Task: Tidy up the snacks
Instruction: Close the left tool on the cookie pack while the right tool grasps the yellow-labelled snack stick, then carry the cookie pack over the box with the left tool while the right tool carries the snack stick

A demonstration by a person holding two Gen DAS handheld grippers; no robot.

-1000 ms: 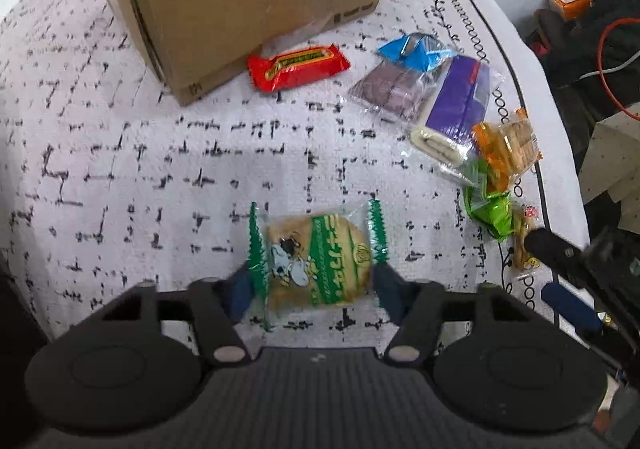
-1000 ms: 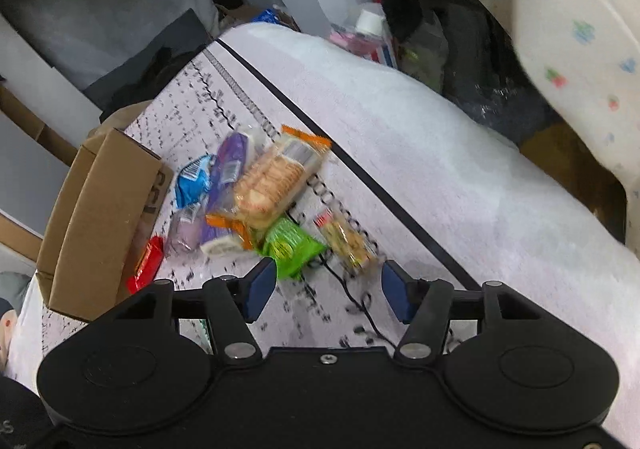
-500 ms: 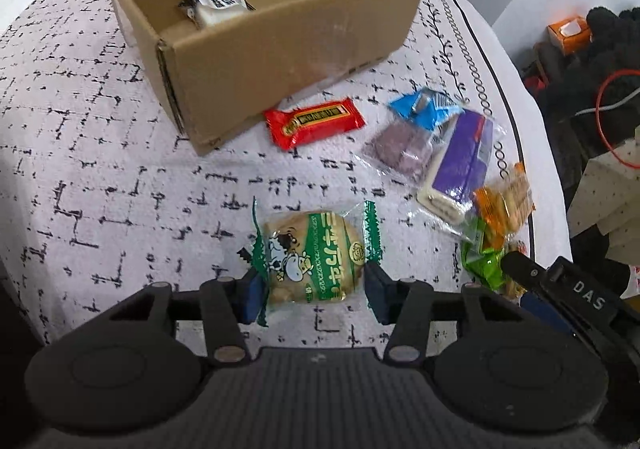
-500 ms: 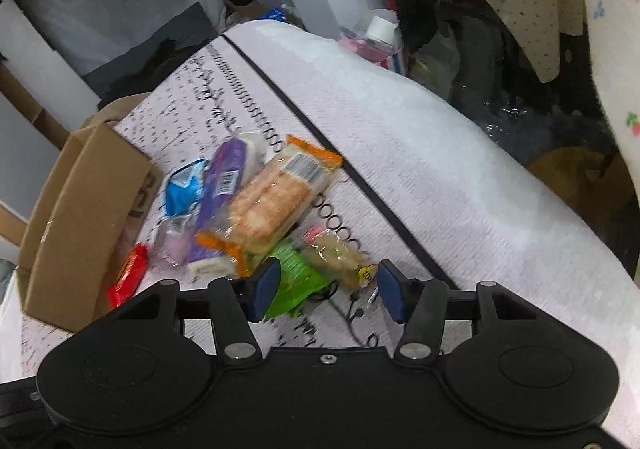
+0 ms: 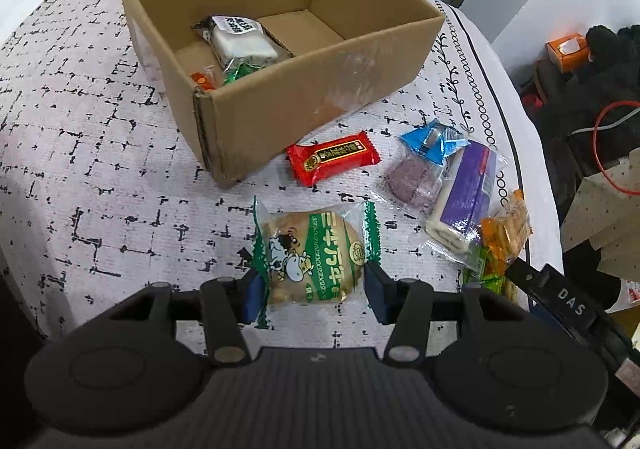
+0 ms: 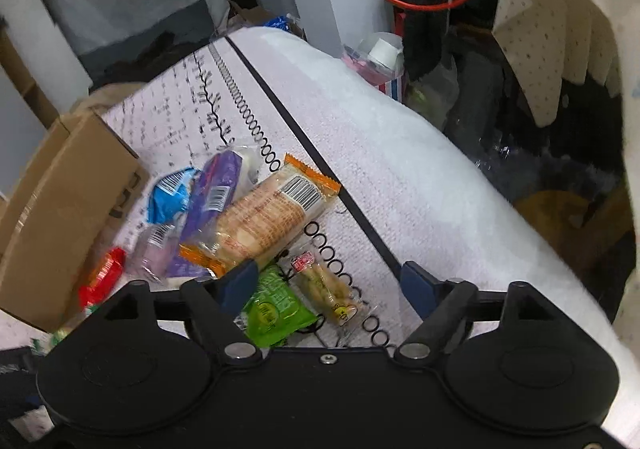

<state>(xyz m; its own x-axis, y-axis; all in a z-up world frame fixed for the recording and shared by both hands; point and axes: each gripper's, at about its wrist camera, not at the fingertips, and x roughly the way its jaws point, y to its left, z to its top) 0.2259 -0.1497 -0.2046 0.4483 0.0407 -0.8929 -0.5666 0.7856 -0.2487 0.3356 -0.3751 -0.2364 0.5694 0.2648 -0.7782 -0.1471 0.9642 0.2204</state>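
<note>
Between my left gripper's point(image 5: 312, 291) blue pads point(image 5: 251, 292) sits a green cookie pack point(image 5: 314, 255) with a little cow on it. The jaws pinch it from both sides. I cannot tell if the pack is touching the desk point(image 5: 100, 153) or is just above it. The desk has a white cloth with black marks.

Past the pack stands an open cardboard box point(image 5: 304, 89). Some snacks are already inside: a white wrapped cake point(image 5: 242, 37), a bit of orange wrapper point(image 5: 202, 80) and a bit of green wrapper point(image 5: 240, 71), all near the left inside wall.

Just beside the box's front wall lies a red candy bar point(image 5: 333, 157) flat on the cloth. To its right is a pile: a blue pack point(image 5: 434, 139), a clear pack with purple cakes point(image 5: 410, 181), and a long purple and white roll point(image 5: 466, 197). They overlap each other.

My right gripper point(image 6: 324, 283) hangs over the right side of that pile. Its jaws are spread wide and hold nothing. Between them I see a bright green pack point(image 6: 274, 307) and a small clear pack of yellow sticks point(image 6: 328, 291) lying side by side. A long orange cracker pack point(image 6: 268, 217) lies just past the left pad, partly on the purple roll.
</note>
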